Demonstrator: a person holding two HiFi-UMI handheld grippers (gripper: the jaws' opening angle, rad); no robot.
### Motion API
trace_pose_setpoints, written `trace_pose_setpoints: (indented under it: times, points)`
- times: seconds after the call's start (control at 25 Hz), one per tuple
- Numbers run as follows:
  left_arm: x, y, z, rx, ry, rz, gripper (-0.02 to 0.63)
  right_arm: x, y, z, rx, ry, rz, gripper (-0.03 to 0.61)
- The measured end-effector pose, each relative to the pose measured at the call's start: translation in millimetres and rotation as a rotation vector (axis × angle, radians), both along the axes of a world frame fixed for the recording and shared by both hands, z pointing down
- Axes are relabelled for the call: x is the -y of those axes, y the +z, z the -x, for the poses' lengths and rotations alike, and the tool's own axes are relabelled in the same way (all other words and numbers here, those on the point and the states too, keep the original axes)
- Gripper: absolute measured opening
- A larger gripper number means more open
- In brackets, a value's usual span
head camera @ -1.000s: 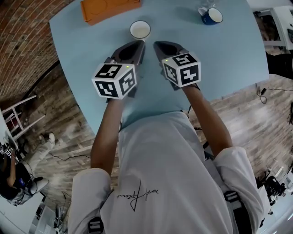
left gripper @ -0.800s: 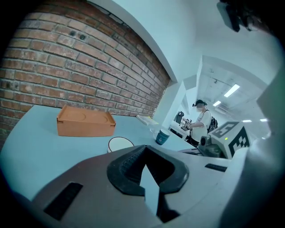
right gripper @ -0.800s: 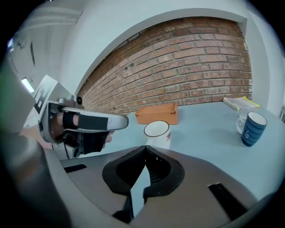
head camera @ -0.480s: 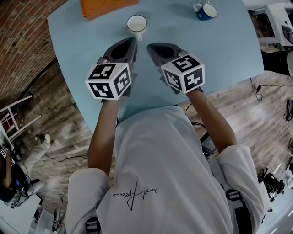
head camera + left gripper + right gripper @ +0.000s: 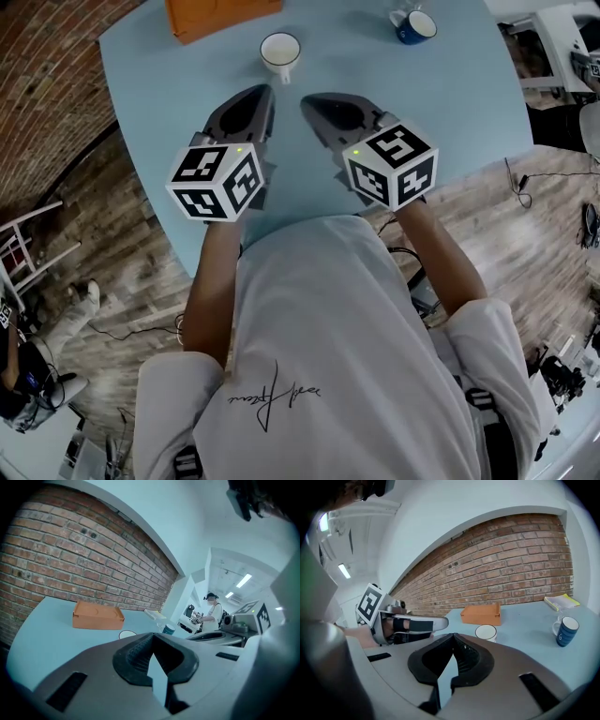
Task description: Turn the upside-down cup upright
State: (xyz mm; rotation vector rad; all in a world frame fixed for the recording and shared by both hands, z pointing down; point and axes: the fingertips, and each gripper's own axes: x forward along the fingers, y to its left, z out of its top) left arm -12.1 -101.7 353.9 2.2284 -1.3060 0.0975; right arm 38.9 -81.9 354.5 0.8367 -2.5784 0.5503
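Note:
A white cup (image 5: pixel 280 52) stands upright on the light blue table (image 5: pixel 450 103), its open mouth facing up; it also shows in the right gripper view as the white cup (image 5: pixel 486 632). My left gripper (image 5: pixel 265 90) and right gripper (image 5: pixel 306 99) hover side by side a short way in front of the cup, on the person's side of it, without touching it. Both are shut with nothing between the jaws. From the left gripper view, only the cup's rim (image 5: pixel 125 633) peeks over the shut jaws.
An orange box (image 5: pixel 220 14) lies at the table's far edge behind the cup. A dark blue mug (image 5: pixel 413 26) stands upright at the far right. A yellow-edged book (image 5: pixel 560 602) lies beyond it. A brick wall runs behind the table, and a person stands in the far room (image 5: pixel 213 611).
Both grippers have drawn back from the white cup toward the person and risen, the right one more. The cup has stayed upright in place.

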Motion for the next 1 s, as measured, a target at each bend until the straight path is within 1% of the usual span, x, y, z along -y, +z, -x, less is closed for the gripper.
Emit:
trace_pose_setpoints:
  times: [0.24, 0.44, 0.6, 0.68, 0.8, 1.0]
  points:
    - [-16, -8, 0, -0.024, -0.006, -0.005, 0.011, -13, -9, -4, 0.008, -0.007, -0.004, 0.020]
    - [-36, -14, -5, -0.027, -0.004, -0.013, 0.011, -29, -21, -9, 0.014, -0.010, -0.024, 0.020]
    - [-49, -19, -10, -0.053, -0.011, -0.021, 0.011, -38, -32, -14, -0.001, 0.024, -0.091, 0.020]
    - [-54, -21, -13, -0.053, -0.012, -0.030, 0.011, -41, -37, -16, -0.009, 0.043, -0.121, 0.020]
    - [-62, -24, -15, -0.056, -0.020, -0.032, 0.011, -46, -42, -20, -0.001, 0.071, -0.129, 0.020]
    - [-71, -36, -11, -0.067, -0.069, -0.046, 0.011, -48, -50, -30, 0.014, 0.123, -0.133, 0.020]
